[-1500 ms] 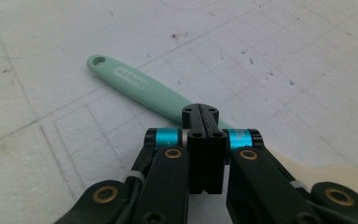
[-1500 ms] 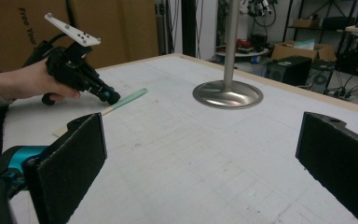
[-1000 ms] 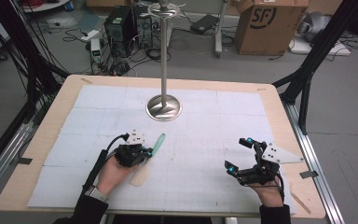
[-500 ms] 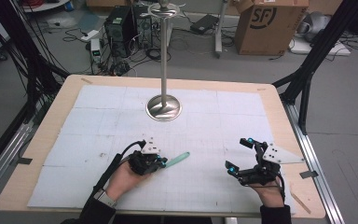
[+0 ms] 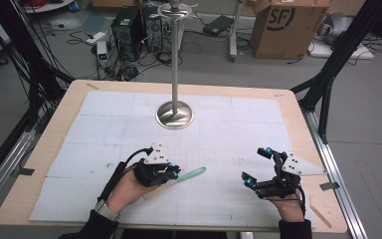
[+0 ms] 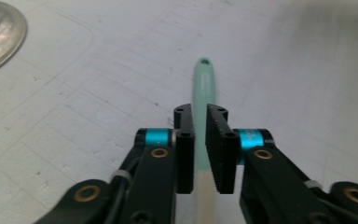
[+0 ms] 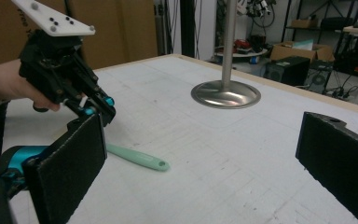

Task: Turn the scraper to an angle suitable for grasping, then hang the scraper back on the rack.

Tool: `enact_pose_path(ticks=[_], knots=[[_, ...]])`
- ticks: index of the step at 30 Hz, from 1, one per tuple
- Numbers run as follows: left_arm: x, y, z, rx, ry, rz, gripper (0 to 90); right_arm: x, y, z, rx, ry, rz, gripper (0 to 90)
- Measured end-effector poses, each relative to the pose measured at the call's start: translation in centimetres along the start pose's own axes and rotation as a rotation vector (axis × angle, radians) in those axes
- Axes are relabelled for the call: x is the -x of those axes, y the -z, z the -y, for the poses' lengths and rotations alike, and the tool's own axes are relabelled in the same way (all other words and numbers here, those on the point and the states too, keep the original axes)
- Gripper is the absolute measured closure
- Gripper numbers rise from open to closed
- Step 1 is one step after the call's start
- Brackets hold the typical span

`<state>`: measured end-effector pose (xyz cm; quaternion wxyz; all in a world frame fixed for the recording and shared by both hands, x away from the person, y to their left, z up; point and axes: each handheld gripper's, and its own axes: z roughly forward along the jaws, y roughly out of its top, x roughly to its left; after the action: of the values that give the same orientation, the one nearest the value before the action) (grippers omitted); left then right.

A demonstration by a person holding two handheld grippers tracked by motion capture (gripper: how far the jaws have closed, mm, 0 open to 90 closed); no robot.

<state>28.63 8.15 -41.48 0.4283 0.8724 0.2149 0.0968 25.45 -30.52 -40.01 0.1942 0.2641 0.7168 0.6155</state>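
Left gripper view: green-handled tool [image 6: 204,93] lies between the just-released left claw [image 6: 200,140] pads.

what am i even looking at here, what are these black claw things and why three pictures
A person sits at a table and works with two hand-held tools, each a gripper with two black jaws. No robot arm is involved.

The high view looks down from above the person. The other two pictures come from small cameras riding on each gripper, looking along its jaws.

On the white mat stands a metal stand, a pole on a round base. Beside it lies a mint-green spatula, handle pointing away from the left gripper.

In the left gripper view, the spatula runs between the jaws; they have just been opening, and a narrow gap shows on each side, so it looks released. The right gripper rests nearby, jaws wide open, holding nothing.
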Motion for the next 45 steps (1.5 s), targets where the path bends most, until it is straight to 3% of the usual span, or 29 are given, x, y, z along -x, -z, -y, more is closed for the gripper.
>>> enact_pose_path(ticks=[5, 8, 12, 16, 19, 23, 33, 38, 45], knots=[[-0.1, 0.6, -0.2, -0.013, 0.002, 0.038, 53.7, 0.0, 0.2, 0.1, 0.0, 0.004, 0.006, 0.3], [-0.2, 0.8, -0.3, -0.048, -0.005, 0.064, 38.4, -0.1, 0.4, 0.1, -0.001, -0.004, 0.014, 0.2], [0.0, 1.2, -0.6, -0.053, -0.096, 0.112, 25.1, 0.0, 0.6, 0.2, -0.003, -0.003, 0.025, 0.3], [-0.1, 1.5, -1.1, -0.097, -0.069, 0.13, 19.9, -0.2, 0.9, 0.5, -0.02, -0.009, 0.031, 0.2], [-0.3, 1.0, -1.5, -0.172, -0.03, 0.121, 13.1, -0.5, 1.3, 0.5, -0.025, -0.005, 0.037, 0.2], [-0.5, 0.1, -1.5, -0.236, -0.029, 0.117, 13.1, -0.5, 1.8, 0.3, -0.009, -0.006, 0.048, 0.3], [-0.8, -0.8, -1.1, -0.296, -0.013, 0.105, 20.4, -0.5, 1.3, 0.3, -0.015, -0.002, 0.036, 0.3], [-1.0, -1.0, -1.1, -0.326, -0.004, 0.08, 23.0, -0.5, 1.0, 0.2, -0.019, -0.003, 0.03, 0.3], [-1.2, -1.8, -1.5, -0.375, 0.0, 0.09, 24.2, -0.6, 1.2, 0.3, -0.019, -0.004, 0.033, 0.3]])
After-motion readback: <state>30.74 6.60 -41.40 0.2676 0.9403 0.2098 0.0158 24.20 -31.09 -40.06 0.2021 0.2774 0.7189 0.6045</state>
